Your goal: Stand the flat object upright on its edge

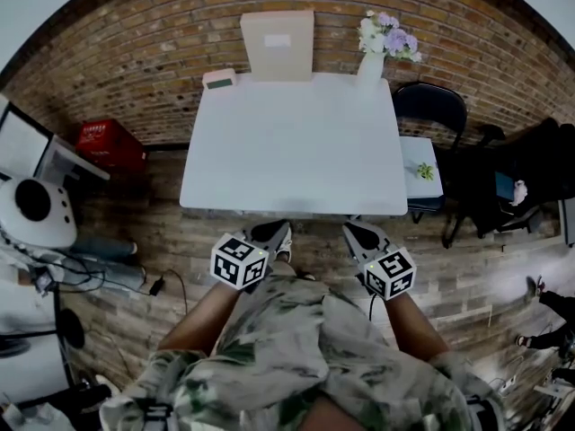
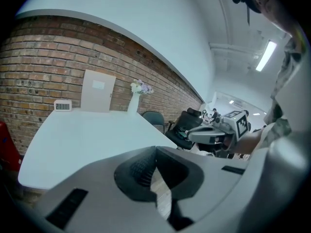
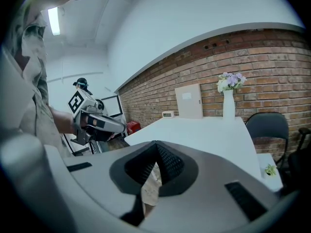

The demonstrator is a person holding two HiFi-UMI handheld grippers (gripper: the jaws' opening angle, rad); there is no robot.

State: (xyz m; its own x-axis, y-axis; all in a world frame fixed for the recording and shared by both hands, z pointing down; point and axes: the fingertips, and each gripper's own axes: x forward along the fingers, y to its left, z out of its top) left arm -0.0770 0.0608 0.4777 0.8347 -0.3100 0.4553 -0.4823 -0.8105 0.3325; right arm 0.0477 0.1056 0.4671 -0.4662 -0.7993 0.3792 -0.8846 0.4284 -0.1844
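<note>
A flat beige panel (image 1: 277, 45) with a white label stands upright at the far edge of the white table (image 1: 296, 151), against the brick wall. It shows too as the panel (image 2: 97, 91) in the left gripper view and the panel (image 3: 188, 101) in the right gripper view. My left gripper (image 1: 278, 233) and right gripper (image 1: 352, 230) hover side by side just off the table's near edge, far from the panel. Both are shut with nothing between the jaws, as the left gripper (image 2: 155, 152) and right gripper (image 3: 156, 147) views show.
A small digital clock (image 1: 219, 79) sits left of the panel, and a white vase (image 1: 371, 61) of flowers stands to its right. A black chair (image 1: 429, 106) and a small side table (image 1: 420, 171) are right of the table; a red box (image 1: 106, 142) lies on the floor at left.
</note>
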